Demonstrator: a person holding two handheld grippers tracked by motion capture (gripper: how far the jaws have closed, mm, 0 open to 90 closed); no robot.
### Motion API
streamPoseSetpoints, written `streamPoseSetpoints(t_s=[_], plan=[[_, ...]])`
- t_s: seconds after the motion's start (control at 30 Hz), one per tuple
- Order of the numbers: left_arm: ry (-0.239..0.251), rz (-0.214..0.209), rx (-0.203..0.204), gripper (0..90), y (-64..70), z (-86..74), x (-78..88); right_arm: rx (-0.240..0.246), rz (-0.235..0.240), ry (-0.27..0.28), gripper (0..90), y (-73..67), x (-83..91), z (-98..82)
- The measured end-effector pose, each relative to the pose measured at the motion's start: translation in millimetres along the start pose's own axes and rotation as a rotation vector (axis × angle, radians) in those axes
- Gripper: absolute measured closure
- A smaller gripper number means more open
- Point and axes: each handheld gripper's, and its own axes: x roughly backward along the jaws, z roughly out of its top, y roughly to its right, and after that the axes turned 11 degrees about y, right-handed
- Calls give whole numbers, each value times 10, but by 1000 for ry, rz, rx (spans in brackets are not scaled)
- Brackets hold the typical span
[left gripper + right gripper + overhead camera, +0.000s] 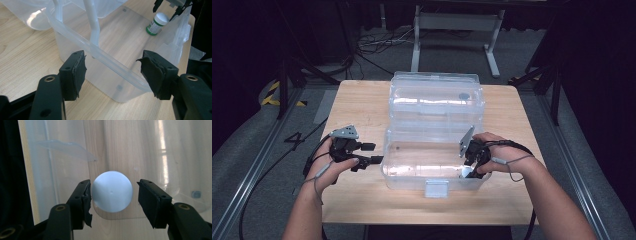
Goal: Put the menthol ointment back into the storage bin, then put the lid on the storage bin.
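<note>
A clear plastic box [422, 179] stands open on the wooden table, its lid [437, 97] tipped back. A small white-capped bottle with a green label [157, 23] stands upright inside at the box's right end. My right gripper [113, 195] points down over it, jaws open on either side of the round white cap [111, 191]; the left pad is close against the cap and the right pad stands apart from it. My left gripper [113, 72] is open at the box's left end, with the box rim [110, 61] running between its pads and touching neither.
The light wooden table [357, 105] has bare room to the left, right and front of the box. A latch tab [436, 188] hangs at the box's front wall. Beyond the table are a grey floor, cables and a white frame [457, 30].
</note>
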Motion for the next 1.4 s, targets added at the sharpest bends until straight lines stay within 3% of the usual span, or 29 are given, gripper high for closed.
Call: streamPoseSetpoints(t_s=[0.3, 0.37, 0.6, 1.03, 1.23, 1.4], plan=[[-3, -26, -14, 374, 52, 32, -23, -29, -41, 105, 484, -21, 266, -17], [-6, -30, -19, 373, 60, 36, -25, -37, -63, 163, 511, -11, 367, -4], [-8, -34, -18, 374, 74, 34, -38, -65, -87, 263, 538, -18, 548, 23], [-12, -50, -32, 373, 102, 46, -52, -59, -132, 342, 532, 10, 796, 180], [-22, -60, -43, 372, 137, 34, -61, -73, -166, 385, 524, 82, 888, 287], [-29, -43, -32, 372, 146, 9, -61, -86, -189, 406, 507, 173, 910, 364]])
